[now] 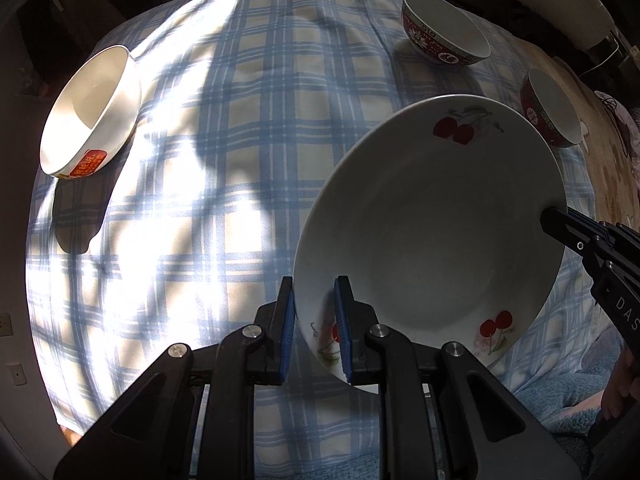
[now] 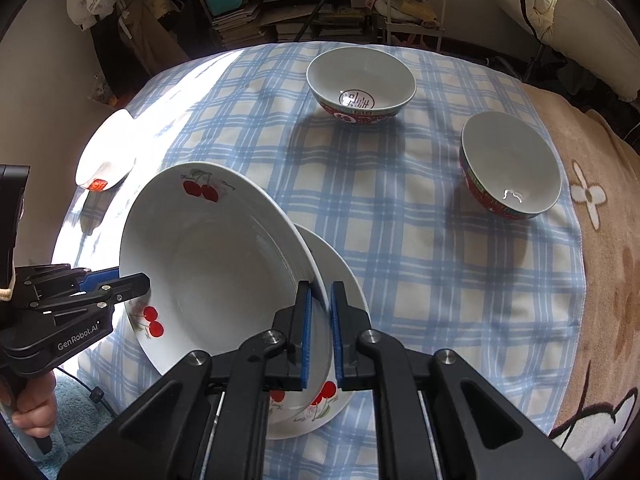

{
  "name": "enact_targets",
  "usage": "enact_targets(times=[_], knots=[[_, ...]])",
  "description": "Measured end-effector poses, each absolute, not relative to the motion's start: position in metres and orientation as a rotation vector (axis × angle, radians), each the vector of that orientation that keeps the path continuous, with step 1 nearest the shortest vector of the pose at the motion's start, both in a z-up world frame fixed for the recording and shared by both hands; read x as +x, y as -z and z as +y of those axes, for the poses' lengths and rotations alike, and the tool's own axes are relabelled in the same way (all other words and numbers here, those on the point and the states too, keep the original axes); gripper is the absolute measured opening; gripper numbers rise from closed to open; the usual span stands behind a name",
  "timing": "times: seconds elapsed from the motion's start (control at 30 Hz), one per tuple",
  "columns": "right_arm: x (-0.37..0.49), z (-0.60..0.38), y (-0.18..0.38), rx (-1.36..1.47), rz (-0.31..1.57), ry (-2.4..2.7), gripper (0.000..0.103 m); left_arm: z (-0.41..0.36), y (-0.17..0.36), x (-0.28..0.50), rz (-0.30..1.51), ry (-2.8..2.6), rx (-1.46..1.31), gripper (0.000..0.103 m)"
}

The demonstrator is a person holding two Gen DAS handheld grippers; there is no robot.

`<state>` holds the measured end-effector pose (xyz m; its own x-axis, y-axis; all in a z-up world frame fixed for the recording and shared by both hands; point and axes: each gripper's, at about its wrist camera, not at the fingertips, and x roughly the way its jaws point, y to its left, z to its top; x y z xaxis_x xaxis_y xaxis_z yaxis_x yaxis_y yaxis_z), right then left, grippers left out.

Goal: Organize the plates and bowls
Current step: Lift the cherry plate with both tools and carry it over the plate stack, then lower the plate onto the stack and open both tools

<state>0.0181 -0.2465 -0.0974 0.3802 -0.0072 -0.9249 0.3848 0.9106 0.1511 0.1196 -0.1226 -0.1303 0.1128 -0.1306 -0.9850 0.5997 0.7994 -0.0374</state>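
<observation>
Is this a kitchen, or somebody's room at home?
Probably a lived-in room at home, not clearly a kitchen: a blue checked cloth covers the surface, crowded shelves of books stand behind, and a flowered blanket lies beside it.

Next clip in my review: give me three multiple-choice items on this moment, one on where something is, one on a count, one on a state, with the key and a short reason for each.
1. Where does the second cherry plate lie?
A. On the checked cloth, under the held cherry plate
B. Inside a red-patterned bowl
C. On the floor

2. How many bowls stand on the cloth?
A. One
B. Three
C. Five

3. How is the held plate gripped?
A. By neither gripper
B. By one gripper only
C. By both grippers on opposite rims

Key: 1 A, its rim shows below the tilted plate. 2 B, two red-patterned bowls and a white bowl. 3 C, left gripper and right gripper each clamp a rim.
</observation>
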Motion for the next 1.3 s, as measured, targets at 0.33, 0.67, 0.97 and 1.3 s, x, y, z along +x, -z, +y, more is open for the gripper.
enact_targets(times=[0.33,0.67,0.97,1.3], knots=[[-0.003,-0.248,0.107,0.427,1.142,0.288,0.011,-0.120,0.147,0.104,1.388,0.580,0.405,0.018],[-0.006,-0.250,0.123,0.442,1.173,0.312,0.011,-0.126,0.157,0.100,1.406,0.575,0.399,0.019],[-0.004,-0.250,0.132,0.443,1.194,0.328,0.011,-0.115,0.153,0.092,1.376,0.561,0.364,0.019],[-0.004,-0.250,0.132,0.446,1.160,0.342,0.011,-0.114,0.150,0.073,1.313,0.529,0.399,0.019]])
